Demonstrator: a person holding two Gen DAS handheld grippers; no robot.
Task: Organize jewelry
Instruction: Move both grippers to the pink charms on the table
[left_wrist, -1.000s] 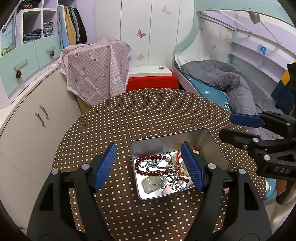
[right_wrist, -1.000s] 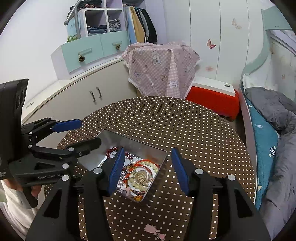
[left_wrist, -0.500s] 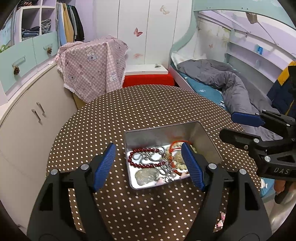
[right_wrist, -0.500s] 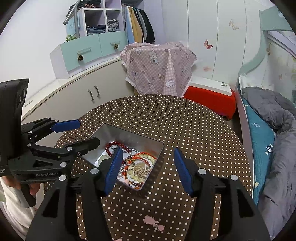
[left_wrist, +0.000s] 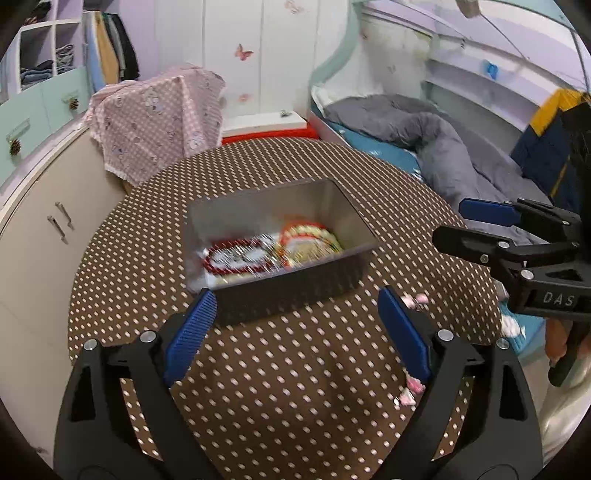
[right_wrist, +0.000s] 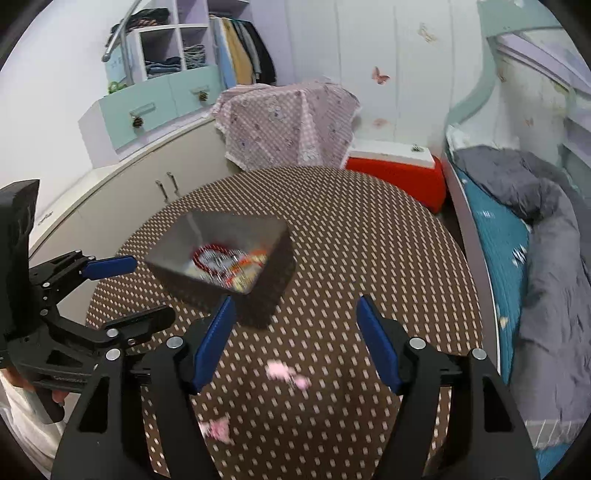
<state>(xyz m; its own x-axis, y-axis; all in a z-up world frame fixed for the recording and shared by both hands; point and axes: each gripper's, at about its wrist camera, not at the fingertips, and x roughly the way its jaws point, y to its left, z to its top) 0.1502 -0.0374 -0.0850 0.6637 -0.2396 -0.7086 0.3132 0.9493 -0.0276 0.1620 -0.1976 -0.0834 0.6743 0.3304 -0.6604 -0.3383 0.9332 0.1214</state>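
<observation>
A metal tin (left_wrist: 332, 206) stands on the round brown polka-dot table (left_wrist: 280, 369). It holds a dark red bead bracelet (left_wrist: 236, 254), a red and gold bangle (left_wrist: 310, 236) and tangled chains, all blurred. The tin also shows in the right wrist view (right_wrist: 184, 236). My left gripper (left_wrist: 295, 328) is open and empty, just short of the tin's near wall. My right gripper (right_wrist: 295, 336) is open and empty, near the tin's right corner. It also appears at the right of the left wrist view (left_wrist: 480, 232).
Small pink items (right_wrist: 288, 373) lie on the cloth near the table's front edge, with more pink items to the left (right_wrist: 218, 428). A cabinet (left_wrist: 40, 229) stands left of the table. A bed (right_wrist: 517, 229) runs along the right. A red box (right_wrist: 399, 173) sits behind.
Both grippers have pulled back and lowered, so the tin now lies farther ahead instead of between the fingers. Both stay open.
</observation>
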